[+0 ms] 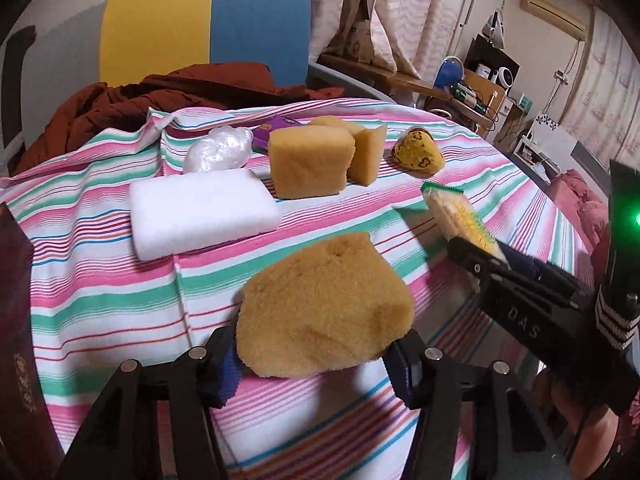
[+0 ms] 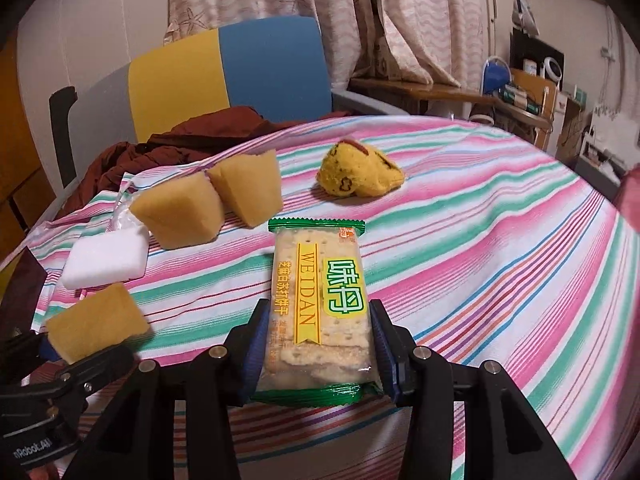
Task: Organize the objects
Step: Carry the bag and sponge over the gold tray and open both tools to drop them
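My left gripper (image 1: 316,354) is shut on a large tan sponge (image 1: 324,308) and holds it above the striped tablecloth (image 1: 100,292). My right gripper (image 2: 318,336) is shut on a green cracker packet (image 2: 320,304), which also shows in the left wrist view (image 1: 460,216). The held sponge appears in the right wrist view (image 2: 96,322) at the lower left. On the cloth lie a white foam block (image 1: 204,212), two tan sponge blocks (image 1: 310,162) (image 1: 366,152), a yellow patterned soft object (image 1: 418,152) and a clear plastic wad (image 1: 220,150).
A purple packet (image 1: 276,128) lies behind the sponges. A dark red jacket (image 1: 132,108) is heaped at the table's far edge, before a yellow and blue chair (image 1: 208,28). A dark box (image 1: 16,320) stands at the left. Cluttered shelves (image 1: 480,76) stand at the right.
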Motion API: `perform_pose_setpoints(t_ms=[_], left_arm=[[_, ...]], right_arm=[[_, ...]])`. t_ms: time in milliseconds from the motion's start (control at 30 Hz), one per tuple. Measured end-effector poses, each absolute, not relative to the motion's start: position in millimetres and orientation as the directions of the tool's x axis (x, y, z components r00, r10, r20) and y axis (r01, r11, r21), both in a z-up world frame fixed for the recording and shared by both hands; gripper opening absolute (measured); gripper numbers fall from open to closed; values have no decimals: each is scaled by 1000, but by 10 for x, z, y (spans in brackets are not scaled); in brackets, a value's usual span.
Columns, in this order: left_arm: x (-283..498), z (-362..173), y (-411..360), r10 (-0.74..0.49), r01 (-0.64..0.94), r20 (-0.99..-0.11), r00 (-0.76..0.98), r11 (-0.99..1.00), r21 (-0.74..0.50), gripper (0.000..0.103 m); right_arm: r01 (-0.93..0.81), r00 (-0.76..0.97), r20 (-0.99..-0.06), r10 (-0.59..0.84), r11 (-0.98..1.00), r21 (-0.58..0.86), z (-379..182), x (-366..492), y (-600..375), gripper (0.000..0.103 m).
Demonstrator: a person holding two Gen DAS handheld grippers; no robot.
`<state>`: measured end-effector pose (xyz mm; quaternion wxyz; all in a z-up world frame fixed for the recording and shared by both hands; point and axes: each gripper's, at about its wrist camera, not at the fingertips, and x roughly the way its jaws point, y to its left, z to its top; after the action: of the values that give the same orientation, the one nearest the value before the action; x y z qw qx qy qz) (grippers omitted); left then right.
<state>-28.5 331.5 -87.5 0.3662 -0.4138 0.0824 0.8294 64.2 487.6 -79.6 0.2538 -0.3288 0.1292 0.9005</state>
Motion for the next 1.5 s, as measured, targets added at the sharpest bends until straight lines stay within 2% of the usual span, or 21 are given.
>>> perform_pose_setpoints(t_ms=[200, 367, 600, 733, 900, 1133, 1367, 1500], left_arm=[[-139, -877, 3225, 543, -701, -741, -396, -700, -139, 59], [-29, -878, 3138, 547, -717, -738, -394, -685, -126, 59], [145, -835, 3047, 568, -768, -742, -356, -630, -114, 59], [364, -601, 2836, 641, -812, -686, -344, -570, -126, 59], [639, -312, 2586, 692, -853, -620, -370, -517, -69, 59], [539, -181, 2109, 705, -790, -594, -387, -586, -180, 59], [510, -29, 1540, 663, -721, -550, -508, -677, -151, 59], [431, -20, 1240, 615, -661, -558, -557, -735, -150, 59]], right_arm=[[-506, -674, -618, 405, -863, -14, -708, 624, 4684, 48], [-493, -683, -614, 396, -870, -13, -697, 650, 4598, 48], [-491, -705, -629, 327, -866, 100, -678, 855, 4454, 48], [-507, -703, -651, 285, -843, 179, -709, 981, 4403, 48], [-512, -705, -670, 233, -821, 253, -736, 1059, 4292, 48], [-421, -751, -639, 163, -865, 273, -542, 1006, 3957, 48], [-290, -781, -623, 50, -912, 290, -379, 866, 3467, 48], [-198, -792, -610, -30, -932, 304, -265, 733, 3150, 48]])
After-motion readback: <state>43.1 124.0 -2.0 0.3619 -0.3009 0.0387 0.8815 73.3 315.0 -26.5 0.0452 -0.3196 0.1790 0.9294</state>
